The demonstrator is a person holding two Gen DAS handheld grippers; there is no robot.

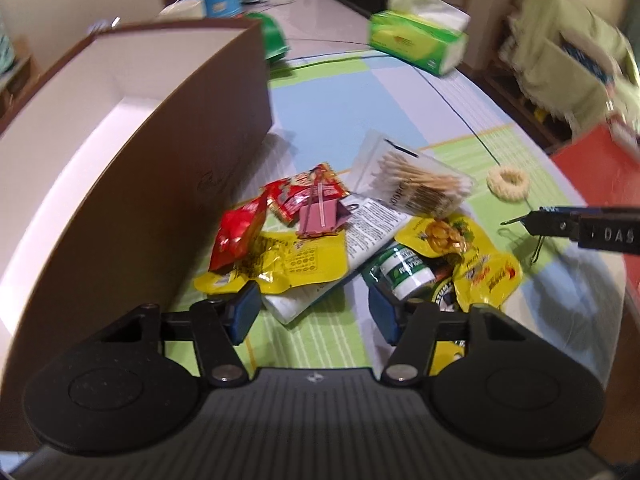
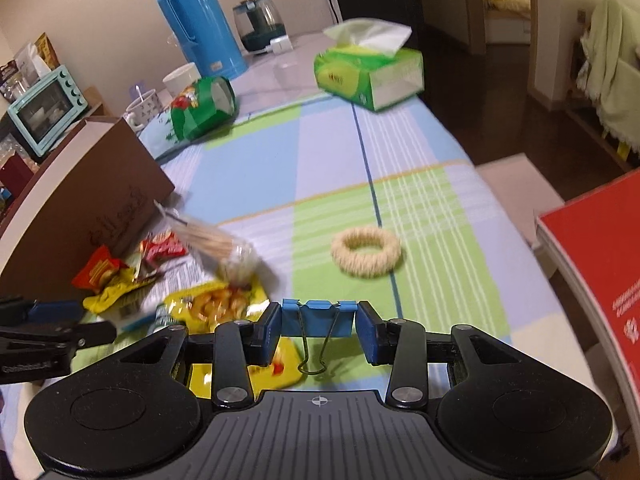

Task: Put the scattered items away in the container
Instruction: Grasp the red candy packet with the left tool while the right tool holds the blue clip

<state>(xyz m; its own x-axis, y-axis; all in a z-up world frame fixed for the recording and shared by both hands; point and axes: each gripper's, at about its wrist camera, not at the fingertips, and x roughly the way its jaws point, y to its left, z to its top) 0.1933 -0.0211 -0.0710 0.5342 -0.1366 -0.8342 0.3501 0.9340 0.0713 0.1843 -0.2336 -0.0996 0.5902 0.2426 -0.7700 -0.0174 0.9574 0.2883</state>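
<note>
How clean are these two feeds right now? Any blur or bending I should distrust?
Left wrist view: the tissue box and far background smear with motion blur, and the brown box wall bows from fisheye. Right wrist view: the cotton swab bag and snack packets are blurred, while the binder clip in the right claw stays sharp.

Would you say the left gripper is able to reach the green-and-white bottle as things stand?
Probably yes: the left gripper is open, and the green-and-white bottle lies just ahead by its right finger, top uncovered, though yellow packets crowd it.
</note>
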